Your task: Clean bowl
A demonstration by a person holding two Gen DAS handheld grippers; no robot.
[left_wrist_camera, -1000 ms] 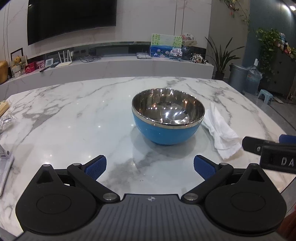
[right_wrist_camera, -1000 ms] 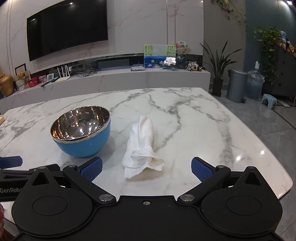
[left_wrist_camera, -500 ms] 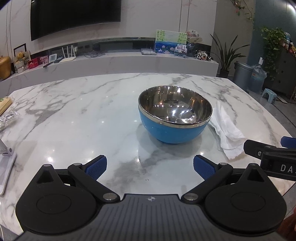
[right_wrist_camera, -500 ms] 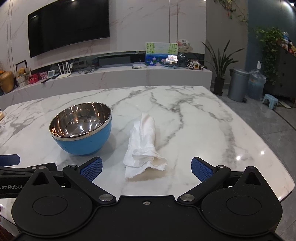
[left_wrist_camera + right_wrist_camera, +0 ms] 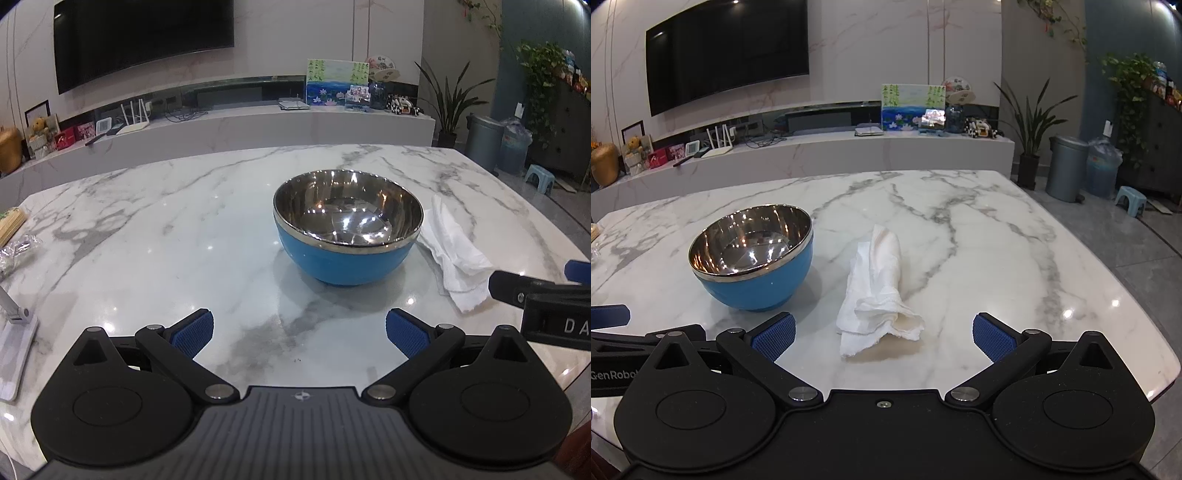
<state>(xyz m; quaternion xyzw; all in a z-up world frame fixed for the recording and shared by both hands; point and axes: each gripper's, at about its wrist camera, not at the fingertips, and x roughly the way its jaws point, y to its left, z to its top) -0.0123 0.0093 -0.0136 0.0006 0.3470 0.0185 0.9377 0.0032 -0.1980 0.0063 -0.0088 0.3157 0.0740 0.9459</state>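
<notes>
A blue bowl (image 5: 347, 254) with a shiny steel inside stands upright on the marble table (image 5: 166, 229). It also shows in the right wrist view (image 5: 753, 280). A crumpled white cloth (image 5: 879, 295) lies just right of it, also seen in the left wrist view (image 5: 454, 254). My left gripper (image 5: 300, 332) is open and empty, short of the bowl. My right gripper (image 5: 882, 334) is open and empty, its fingers on either side of the cloth's near end, not touching it.
A white stand (image 5: 14, 332) and a clear wrapper (image 5: 18, 251) lie at the table's left edge. The table's right edge (image 5: 1145, 332) drops to the floor. A low TV shelf (image 5: 812, 155) runs behind the table.
Both grippers have moved slightly closer to the table; the bowl and cloth sit a little nearer in view. Both grippers stay open. Bowl and cloth have not moved.
</notes>
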